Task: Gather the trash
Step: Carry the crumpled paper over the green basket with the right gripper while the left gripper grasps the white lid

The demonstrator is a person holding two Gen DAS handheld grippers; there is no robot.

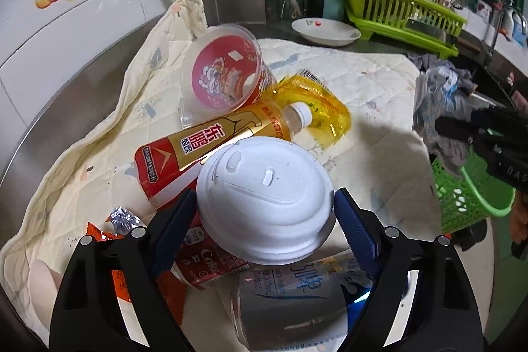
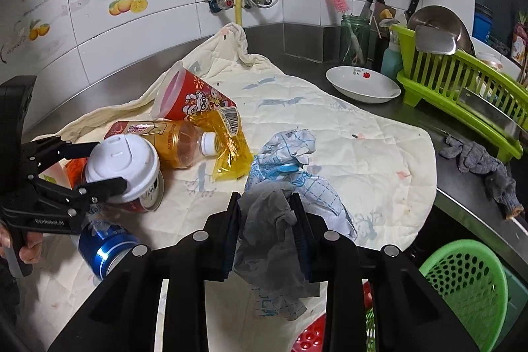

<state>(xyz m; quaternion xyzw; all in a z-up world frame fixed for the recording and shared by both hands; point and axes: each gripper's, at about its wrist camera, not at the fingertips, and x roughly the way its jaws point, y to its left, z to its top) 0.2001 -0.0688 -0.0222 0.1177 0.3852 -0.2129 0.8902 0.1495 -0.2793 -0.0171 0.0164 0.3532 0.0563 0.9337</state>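
Observation:
My left gripper (image 1: 265, 193) is shut on a paper cup with a white lid (image 1: 264, 200), its blue pads against the cup's two sides. The right wrist view shows this cup (image 2: 122, 164) at the left, above a red Coke can (image 2: 145, 200). My right gripper (image 2: 265, 197) is shut on a crumpled grey and white wad of plastic with blue print (image 2: 270, 220). More trash lies on the quilted cloth (image 1: 363, 81): a red printed cup (image 1: 224, 71), a golden bottle (image 1: 211, 144), a yellow pouch (image 1: 316, 108) and a clear bottle (image 1: 287, 302).
A green mesh basket (image 2: 462, 282) sits below the counter edge at the right, with a red one (image 2: 310, 338) beside it. A white plate (image 2: 363, 84), a green dish rack (image 2: 462, 78) and a grey rag (image 2: 478, 160) are on the steel counter. A blue can (image 2: 105, 249) lies near the front left.

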